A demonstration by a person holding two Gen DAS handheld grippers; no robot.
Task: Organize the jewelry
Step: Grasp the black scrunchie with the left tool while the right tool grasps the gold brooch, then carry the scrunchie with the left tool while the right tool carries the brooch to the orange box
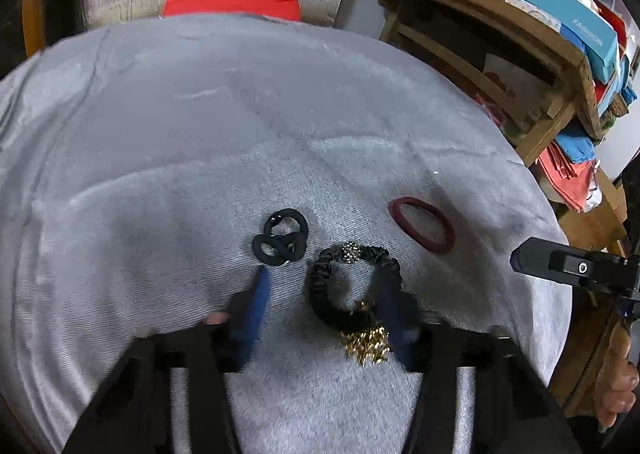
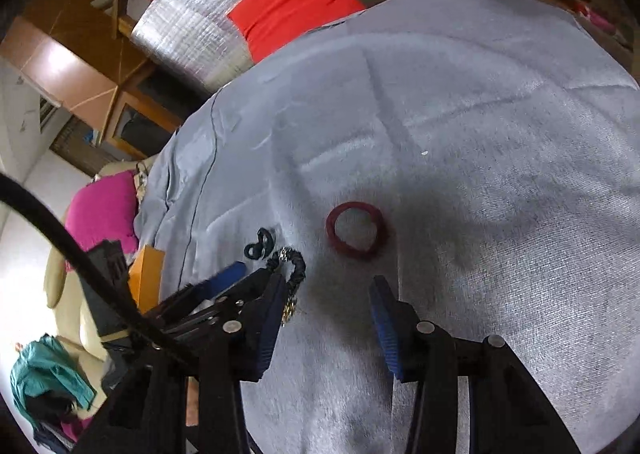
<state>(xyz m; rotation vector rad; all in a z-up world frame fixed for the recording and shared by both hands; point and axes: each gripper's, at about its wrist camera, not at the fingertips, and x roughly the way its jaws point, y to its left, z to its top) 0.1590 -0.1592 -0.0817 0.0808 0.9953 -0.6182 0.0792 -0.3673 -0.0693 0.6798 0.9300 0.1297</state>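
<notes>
I find my left gripper (image 1: pixel 324 294) straddling the black bracelet (image 1: pixel 352 286) on the grey cloth (image 1: pixel 200 133), jaws apart, pads not pressing. My right gripper (image 2: pixel 328 306) stands open and empty just short of the red ring (image 2: pixel 354 232).

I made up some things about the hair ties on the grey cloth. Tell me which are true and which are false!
1. The dark red hair tie lies flat on the grey cloth, with nothing gripping it. True.
2. The black scrunchie has gold bits on it. True.
3. The small black knotted tie sits inside the red one. False: it lies apart, on the scrunchie's other side.
4. The right gripper is squeezing the red tie. False: its jaws are apart, short of the red tie, with only cloth between them.
5. The cloth is bright yellow. False: it is grey.
</notes>
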